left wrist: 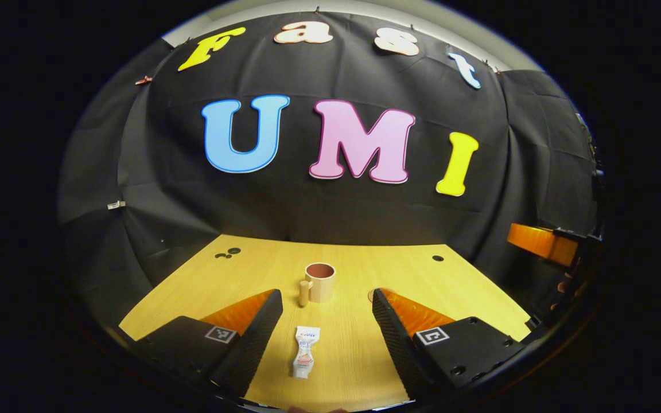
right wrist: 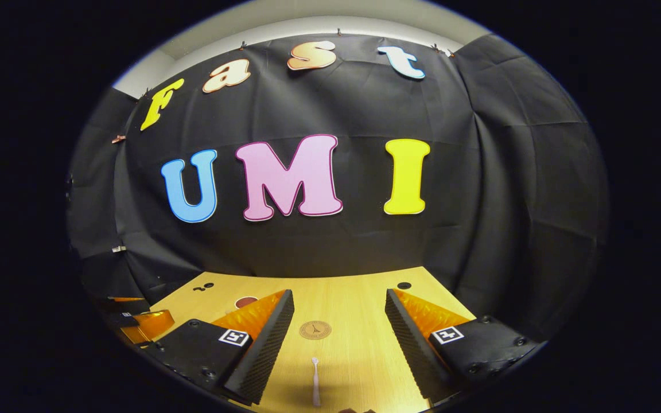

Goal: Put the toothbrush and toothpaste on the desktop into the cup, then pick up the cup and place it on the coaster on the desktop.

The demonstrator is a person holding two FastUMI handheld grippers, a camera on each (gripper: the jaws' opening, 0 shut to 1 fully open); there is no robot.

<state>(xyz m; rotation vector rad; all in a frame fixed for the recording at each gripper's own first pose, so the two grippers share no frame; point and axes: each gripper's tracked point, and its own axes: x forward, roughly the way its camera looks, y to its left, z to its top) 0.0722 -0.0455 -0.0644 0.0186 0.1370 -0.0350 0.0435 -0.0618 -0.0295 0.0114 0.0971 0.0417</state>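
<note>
Hovering over the wooden tabletop [left wrist: 359, 350], the left gripper [left wrist: 327, 321] has its jaws spread wide with nothing between them pressing on either finger; in the left gripper view the toothpaste [left wrist: 305, 359] lies flat on the tabletop in the gap between the fingers, toward 6 o'clock, touching neither, its length running roughly from 12 to 6; beyond it, toward 12 o'clock, the cup [left wrist: 320, 281] stands upright with its mouth open to the top and its handle at its 9 o'clock side; a small part of the coaster [left wrist: 372, 295] peeks out at the tip of the finger on the 3 o'clock side, near the cup but apart from it; at about 3 o'clock, by the edge of that view, the right gripper [left wrist: 543, 244] shows with part of a hand [left wrist: 566, 287] below it.

In the right gripper view the right gripper [right wrist: 339, 330] also hangs above the tabletop [right wrist: 353, 298], jaws wide apart and empty; the toothbrush [right wrist: 315, 381] lies between the fingers toward 6 o'clock, its head pointing to 12, clear of both; just past it sits the coaster [right wrist: 315, 330], flat and bare; the cup's rim [right wrist: 246, 302] shows at about 10 o'clock behind one finger; the left gripper [right wrist: 144, 321] sits near 9 o'clock.
</note>
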